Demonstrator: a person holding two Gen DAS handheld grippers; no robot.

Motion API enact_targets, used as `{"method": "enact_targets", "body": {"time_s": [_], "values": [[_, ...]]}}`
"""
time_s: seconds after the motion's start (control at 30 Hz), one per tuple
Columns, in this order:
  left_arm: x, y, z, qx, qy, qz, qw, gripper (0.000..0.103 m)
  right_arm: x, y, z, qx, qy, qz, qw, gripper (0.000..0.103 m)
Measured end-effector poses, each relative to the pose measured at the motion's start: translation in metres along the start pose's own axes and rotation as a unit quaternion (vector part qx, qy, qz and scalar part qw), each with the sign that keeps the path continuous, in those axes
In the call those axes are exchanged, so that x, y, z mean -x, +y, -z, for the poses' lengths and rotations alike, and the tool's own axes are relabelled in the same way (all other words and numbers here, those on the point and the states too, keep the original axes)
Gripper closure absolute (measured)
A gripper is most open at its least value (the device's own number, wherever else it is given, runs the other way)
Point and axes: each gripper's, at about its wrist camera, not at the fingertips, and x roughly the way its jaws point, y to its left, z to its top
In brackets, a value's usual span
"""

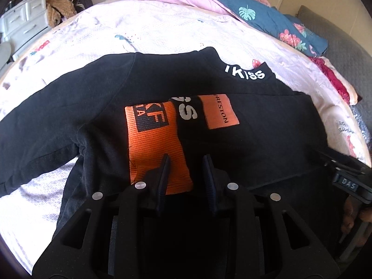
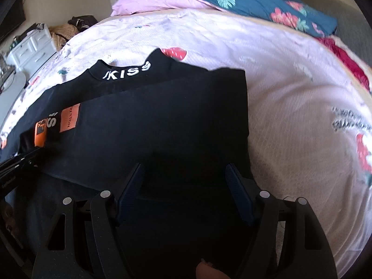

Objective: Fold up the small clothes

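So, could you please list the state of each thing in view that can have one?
Black knit sweater with orange patches: lying flat on the bed, right side folded in over the chest, left sleeve spread out.
Left gripper: open, over the orange cuff, holding nothing.
Right gripper: open wide, over the folded part, holding nothing.
White strawberry-print bedsheet: spread, lightly creased.

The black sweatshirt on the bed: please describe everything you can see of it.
The black sweatshirt lies flat on the white printed bedsheet, partly folded: one side is turned in over the chest, while the other sleeve lies spread out. It looks like soft knit. White letters reading KISS mark the collar, an orange PRESTON patch sits on the front, and an orange ribbed cuff lies across it. The left gripper and the right gripper are both open over its lower part.
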Motion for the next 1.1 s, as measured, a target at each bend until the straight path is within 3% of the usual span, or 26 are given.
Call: {"method": "enact_targets", "body": {"time_s": [0.1, 0.23, 0.33, 0.43, 0.5, 0.63, 0.8, 1.1], "values": [[0.007, 0.003, 0.001, 0.008, -0.003, 0.016, 0.9998, 0.07, 0.008, -0.002, -0.002, -0.01, -0.018, -0.025, 0.999, 0.019], [0.018, 0.001, -0.001, 0.012, -0.011, 0.019, 0.9997, 0.059, 0.02, 0.005, -0.005, -0.004, -0.042, -0.05, 0.998, 0.016], [0.028, 0.002, -0.002, 0.012, -0.02, 0.015, 0.9996, 0.045, 0.026, 0.014, -0.005, 0.012, -0.055, -0.054, 0.997, 0.008], [0.036, 0.004, -0.002, 0.013, -0.026, 0.01, 0.9995, 0.033, 0.029, 0.02, -0.004, 0.021, -0.06, -0.057, 0.996, 0.007], [0.039, 0.005, -0.002, 0.013, -0.029, 0.005, 0.9995, 0.018, 0.031, 0.024, -0.003, 0.029, -0.066, -0.053, 0.996, 0.007], [0.047, 0.013, -0.002, 0.025, -0.037, -0.008, 0.999, 0.01, 0.039, 0.032, -0.002, 0.045, -0.09, -0.051, 0.994, 0.004], [0.058, 0.024, -0.001, 0.034, -0.052, -0.028, 0.9977, 0.009, 0.051, 0.043, 0.0, 0.057, -0.116, -0.062, 0.99, 0.004], [0.072, 0.05, 0.003, 0.069, -0.062, -0.053, 0.9943, 0.009, 0.06, 0.066, 0.004, 0.072, -0.125, -0.068, 0.987, 0.004]]}}
